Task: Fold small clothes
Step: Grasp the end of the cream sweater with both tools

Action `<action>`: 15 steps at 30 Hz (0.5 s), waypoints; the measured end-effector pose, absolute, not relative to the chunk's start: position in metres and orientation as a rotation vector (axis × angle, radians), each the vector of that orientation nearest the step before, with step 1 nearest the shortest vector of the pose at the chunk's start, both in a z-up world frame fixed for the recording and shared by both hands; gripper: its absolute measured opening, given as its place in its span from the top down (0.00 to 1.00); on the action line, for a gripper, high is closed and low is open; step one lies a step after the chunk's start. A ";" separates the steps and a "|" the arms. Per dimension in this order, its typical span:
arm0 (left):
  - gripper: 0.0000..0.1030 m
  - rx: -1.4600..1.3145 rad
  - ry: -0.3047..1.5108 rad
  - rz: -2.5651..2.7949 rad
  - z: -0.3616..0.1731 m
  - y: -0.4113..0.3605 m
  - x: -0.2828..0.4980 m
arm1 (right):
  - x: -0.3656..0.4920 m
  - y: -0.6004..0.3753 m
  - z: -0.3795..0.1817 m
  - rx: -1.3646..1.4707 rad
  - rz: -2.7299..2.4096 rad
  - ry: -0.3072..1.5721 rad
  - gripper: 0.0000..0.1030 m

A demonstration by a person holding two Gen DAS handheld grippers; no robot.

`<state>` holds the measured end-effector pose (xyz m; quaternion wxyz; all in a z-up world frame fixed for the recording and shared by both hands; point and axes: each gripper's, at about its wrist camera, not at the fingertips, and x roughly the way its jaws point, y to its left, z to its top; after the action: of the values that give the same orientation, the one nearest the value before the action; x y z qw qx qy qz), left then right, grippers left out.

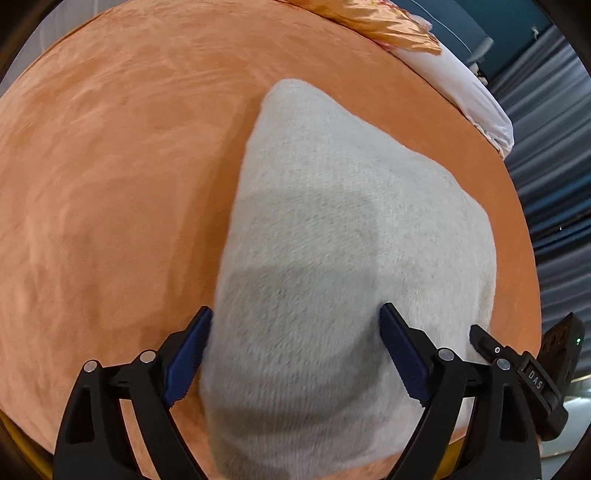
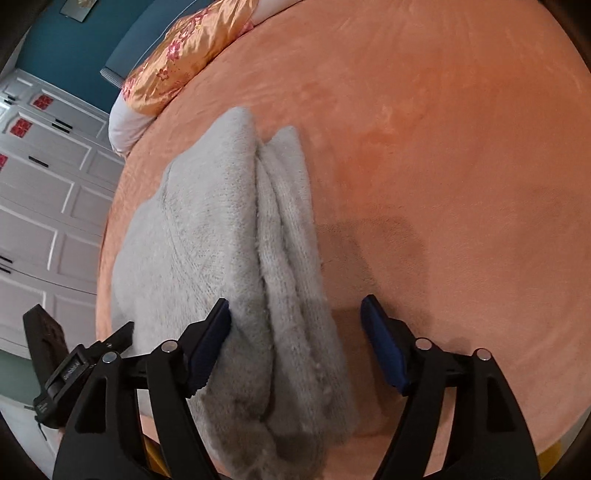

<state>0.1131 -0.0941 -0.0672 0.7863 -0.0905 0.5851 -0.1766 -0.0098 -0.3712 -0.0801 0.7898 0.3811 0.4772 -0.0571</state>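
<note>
In the left wrist view, a fuzzy pale grey knitted garment (image 1: pixel 332 258) is lying folded on an orange plush bed cover (image 1: pixel 110 166), running from the bottom of the frame up to a rounded corner near the middle. The left gripper (image 1: pixel 295 321) is hanging over its near end with the jaws spread wide, released: the left blue pad is sitting just beside the garment's left edge, while the right blue pad is lying over the knit, and neither is pinching any fabric. At the lower right, the tip of the other gripper is showing beside the garment's right edge. A shiny orange pillow (image 1: pixel 388 22) and a white pillow (image 1: pixel 476 96) are lying at the far edge of the bed, with dark pleated curtains (image 1: pixel 554 147) beyond. In the right wrist view, the same garment (image 2: pixel 207 236) is showing stacked layers, its folded edges forming ridges that run away from the camera. The right gripper (image 2: pixel 295 314) is hovering over the near end with its jaws parted and released; the left pad is touching or nearly touching the knit, and the right pad is standing over bare cover (image 2: pixel 443 147), apart from the cloth. The flowered orange pillow (image 2: pixel 177 59) is lying at the upper left, and white panelled wardrobe doors (image 2: pixel 44 206) are filling the left side.
</note>
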 end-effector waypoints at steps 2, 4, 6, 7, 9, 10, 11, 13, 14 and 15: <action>0.13 -0.174 1.254 -0.385 -0.067 -0.098 0.115 | -0.007 -0.372 -0.081 0.816 -0.114 1.028 0.31; 0.10 -0.158 1.250 -0.381 -0.069 -0.102 0.117 | -0.007 -0.371 -0.081 0.814 -0.108 1.030 0.31; 0.08 -0.156 1.252 -0.379 -0.071 -0.104 0.119 | -0.005 -0.371 -0.083 0.813 -0.103 1.031 0.31; 0.07 -0.157 1.253 -0.379 -0.072 -0.104 0.120 | -0.003 -0.370 -0.084 0.816 -0.098 1.030 0.31; 0.06 -0.153 1.258 -0.378 -0.074 -0.104 0.121 | 0.003 -0.368 -0.084 0.817 -0.093 1.031 0.31; 0.05 -0.154 1.258 -0.379 -0.075 -0.104 0.122 | 0.005 -0.367 -0.085 0.817 -0.091 1.032 0.31; 0.05 -0.153 1.258 -0.381 -0.075 -0.105 0.122 | 0.007 -0.366 -0.085 0.815 -0.090 1.032 0.31; 0.05 -0.154 1.258 -0.386 -0.077 -0.105 0.124 | 0.010 -0.366 -0.086 0.809 -0.088 1.034 0.31; 0.05 -0.156 1.258 -0.388 -0.078 -0.105 0.123 | 0.011 -0.365 -0.086 0.808 -0.088 1.034 0.31; 0.05 -0.157 1.257 -0.391 -0.078 -0.106 0.124 | 0.013 -0.365 -0.086 0.808 -0.087 1.033 0.31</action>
<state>0.1237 -0.1058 -0.0782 0.7883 -0.0727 0.5834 -0.1814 0.0127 -0.3649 -0.0864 0.7916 0.3758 0.4801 -0.0406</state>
